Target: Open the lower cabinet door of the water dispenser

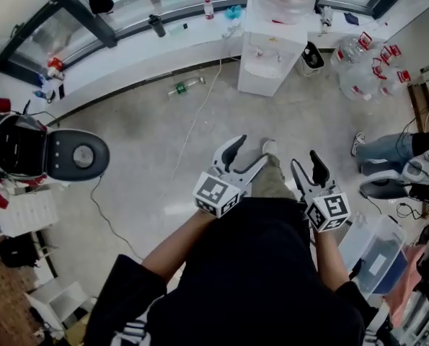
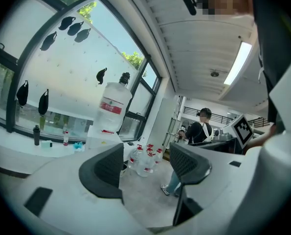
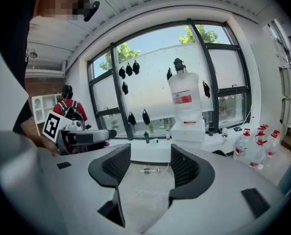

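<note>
1. White water dispenser [image 1: 270, 62] with a clear bottle on top stands against the window ledge [image 1: 127, 63]; its lower door is foreshortened, probably closed.
2. Left gripper [image 1: 247, 153] and right gripper [image 1: 306, 161]: jaws apart, nothing between them, well short of the dispenser.
3. Grey concrete floor [image 1: 149, 164], with a white cable [image 1: 192, 130] across it.

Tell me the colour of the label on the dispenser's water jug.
Red label on a clear jug; right gripper view shows it best.
</note>
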Tool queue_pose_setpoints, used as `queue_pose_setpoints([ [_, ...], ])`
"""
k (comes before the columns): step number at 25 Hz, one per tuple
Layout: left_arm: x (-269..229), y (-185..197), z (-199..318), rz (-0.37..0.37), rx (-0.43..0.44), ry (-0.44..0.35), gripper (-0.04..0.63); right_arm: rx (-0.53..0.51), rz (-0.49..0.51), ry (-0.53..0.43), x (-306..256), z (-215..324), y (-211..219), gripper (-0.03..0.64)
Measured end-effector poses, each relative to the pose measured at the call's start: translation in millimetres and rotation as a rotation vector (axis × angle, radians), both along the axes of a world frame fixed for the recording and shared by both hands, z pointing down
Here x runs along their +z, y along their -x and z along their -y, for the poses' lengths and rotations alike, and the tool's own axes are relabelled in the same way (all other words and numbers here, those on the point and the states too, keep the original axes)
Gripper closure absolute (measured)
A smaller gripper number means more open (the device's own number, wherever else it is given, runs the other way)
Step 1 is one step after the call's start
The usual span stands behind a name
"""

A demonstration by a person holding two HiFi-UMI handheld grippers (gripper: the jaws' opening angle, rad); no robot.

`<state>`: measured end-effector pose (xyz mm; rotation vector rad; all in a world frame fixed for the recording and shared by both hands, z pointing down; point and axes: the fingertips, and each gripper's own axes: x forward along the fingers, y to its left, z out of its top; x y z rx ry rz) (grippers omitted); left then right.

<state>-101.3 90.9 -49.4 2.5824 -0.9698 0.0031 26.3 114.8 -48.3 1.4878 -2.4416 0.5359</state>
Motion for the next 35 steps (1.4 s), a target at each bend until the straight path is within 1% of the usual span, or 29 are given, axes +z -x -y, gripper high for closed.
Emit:
queue_pose_setpoints([
  [4, -1, -24, 52, 0.046, -0.014, -0.032, 0.321, -0.035, 0.002, -0.026, 5, 64, -31, 0.393],
  [7, -13, -49, 91, 0.039, -0.032, -0.047, 0.321, -0.046, -0.038, -0.062, -5, 115, -68, 0.393],
  [9, -15, -66, 118, 0.049, -0.041, -0.049, 0.321, -0.054, -0.053, -0.076, -8, 148, -91, 0.393],
  [12, -11, -88, 155, 0.062, -0.070, -0.022, 0.321, -0.055, -0.027, -0.076, -3, 193, -116, 0.393],
  [15, 2, -110, 179, 0.069, -0.063, 0.005, 0.321, -0.086, -0.080, -0.088, 11, 223, -129, 0.393],
  [16, 9, -117, 185, 0.078, -0.056, 0.017, 0.321, -0.090, -0.083, -0.081, 19, 231, -133, 0.393],
  [18, 25, -125, 196, 0.098, -0.052, 0.048, 0.321, -0.084, -0.057, -0.050, 41, 245, -138, 0.393],
  [21, 52, -129, 210, 0.150, -0.062, 0.100, 0.321, -0.054, -0.002, 0.006, 83, 262, -146, 0.393],
  [22, 58, -132, 217, 0.153, -0.067, 0.120, 0.321, -0.043, 0.014, 0.028, 96, 268, -150, 0.393],
  [24, 65, -141, 233, 0.110, -0.081, 0.158, 0.321, -0.039, 0.044, 0.070, 115, 281, -156, 0.393],
  [26, 70, -150, 249, 0.062, -0.100, 0.162, 0.321, -0.080, 0.035, 0.078, 127, 299, -155, 0.393],
  [28, 81, -158, 264, 0.068, -0.106, 0.137, 0.321, -0.126, 0.013, 0.064, 137, 321, -151, 0.393],
  [29, 90, -160, 270, 0.071, -0.107, 0.138, 0.321, -0.134, 0.008, 0.058, 144, 330, -150, 0.393],
  [33, 140, -163, 277, 0.022, -0.096, 0.193, 0.321, -0.110, -0.034, 0.042, 192, 346, -153, 0.393],
  [35, 167, -164, 277, 0.021, -0.075, 0.184, 0.321, -0.086, -0.051, 0.045, 229, 347, -154, 0.393],
])
